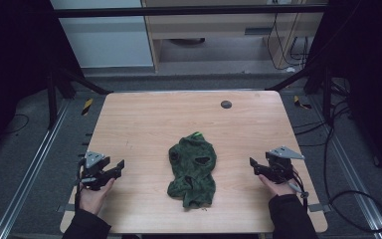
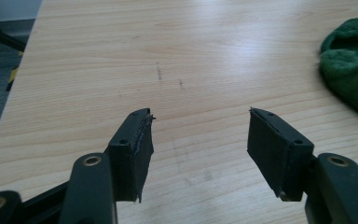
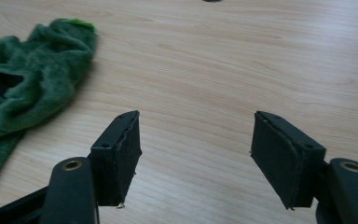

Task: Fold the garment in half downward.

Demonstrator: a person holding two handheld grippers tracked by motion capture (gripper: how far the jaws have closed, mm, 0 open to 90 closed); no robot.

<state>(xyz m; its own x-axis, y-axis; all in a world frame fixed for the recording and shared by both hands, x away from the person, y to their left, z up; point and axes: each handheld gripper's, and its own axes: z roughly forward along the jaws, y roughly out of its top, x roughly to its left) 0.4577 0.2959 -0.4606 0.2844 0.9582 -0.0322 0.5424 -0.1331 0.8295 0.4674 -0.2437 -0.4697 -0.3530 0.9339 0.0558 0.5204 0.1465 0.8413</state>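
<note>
So there's a crumpled green fuzzy garment [image 1: 192, 169] lying in the middle of the wooden desk [image 1: 144, 119], a bit toward the near edge, with a bright green tag at its far end and a couple of holes showing in the fabric. The left tool [image 1: 118, 167] sits at the near left, well apart from the cloth, jaws spread wide with nothing between them but bare wood. The right tool [image 1: 253, 163] is at the near right, same deal: jaws wide apart, empty. Both point inward toward the garment. There's also a small dark round cap [image 1: 226, 104] near the far edge.
</note>
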